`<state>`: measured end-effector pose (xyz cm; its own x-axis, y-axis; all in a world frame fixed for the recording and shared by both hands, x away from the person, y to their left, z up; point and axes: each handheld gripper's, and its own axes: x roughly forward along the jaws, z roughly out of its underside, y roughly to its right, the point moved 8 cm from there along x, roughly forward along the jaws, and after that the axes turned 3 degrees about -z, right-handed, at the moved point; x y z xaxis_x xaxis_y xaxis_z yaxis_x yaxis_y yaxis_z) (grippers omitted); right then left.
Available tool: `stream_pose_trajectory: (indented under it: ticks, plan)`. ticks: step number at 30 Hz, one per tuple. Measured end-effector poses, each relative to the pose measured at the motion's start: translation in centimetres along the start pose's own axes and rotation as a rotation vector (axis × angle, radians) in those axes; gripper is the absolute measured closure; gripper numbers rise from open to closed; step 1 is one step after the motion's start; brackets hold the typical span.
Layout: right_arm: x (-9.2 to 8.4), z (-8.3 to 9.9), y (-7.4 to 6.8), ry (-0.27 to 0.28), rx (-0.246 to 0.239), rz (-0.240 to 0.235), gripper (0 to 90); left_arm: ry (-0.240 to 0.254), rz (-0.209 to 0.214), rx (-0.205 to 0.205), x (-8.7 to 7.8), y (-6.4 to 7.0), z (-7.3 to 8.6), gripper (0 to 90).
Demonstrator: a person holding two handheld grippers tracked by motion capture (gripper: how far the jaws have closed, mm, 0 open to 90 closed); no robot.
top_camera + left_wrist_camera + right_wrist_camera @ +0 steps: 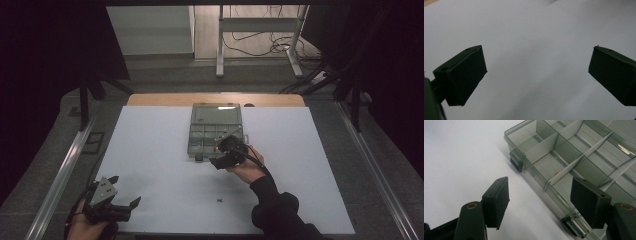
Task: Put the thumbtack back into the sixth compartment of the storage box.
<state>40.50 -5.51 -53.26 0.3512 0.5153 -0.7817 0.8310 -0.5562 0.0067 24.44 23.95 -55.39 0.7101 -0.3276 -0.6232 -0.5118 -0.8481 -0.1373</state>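
— Nearest in the high view?
— Left gripper (pixel 125 197), jaws apart, at the near left corner of the white table (pixel 160 150); right gripper (pixel 223 152) at the open compartment box's (pixel 216 131) near edge.
— Left gripper view?
— Jaws wide, bare table between.
— Right gripper view?
— Jaws spread, holding nothing, straddling the clear box's (pixel 574 157) front wall between two latches (pixel 517 164). One compartment holds a tiny red speck (pixel 557 173); I can't tell what it is.

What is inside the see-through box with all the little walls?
The box looks mostly bare, apart from one tiny red thing in a near compartment. The right claw hangs open at its near edge, one pad covering part of a compartment.
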Motion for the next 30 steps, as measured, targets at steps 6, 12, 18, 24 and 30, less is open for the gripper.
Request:
stream_pose_trajectory:
  ticks: [6,12,18,24,30]
  plan:
    - [-0.3,0.5,-0.5,-0.003,-0.001,0.0,24.2,0.001,0.001,-0.006,0.0,0.0,0.0,1.8]
    - [-0.6,1.4,-1.2,-0.015,-0.003,-0.021,11.4,0.001,0.001,-0.005,0.0,0.0,0.0,1.8]
    - [-1.1,2.6,-1.5,-0.027,0.007,0.001,2.9,-0.001,0.001,-0.004,0.0,0.0,0.0,1.8]
    - [-1.9,3.6,-2.0,-0.046,0.01,0.008,1.1,-0.004,0.0,0.0,0.0,0.0,0.0,1.7]
    - [-2.4,4.6,-2.6,-0.078,0.032,-0.004,1.2,-0.004,0.0,0.006,0.0,0.0,0.0,1.7]
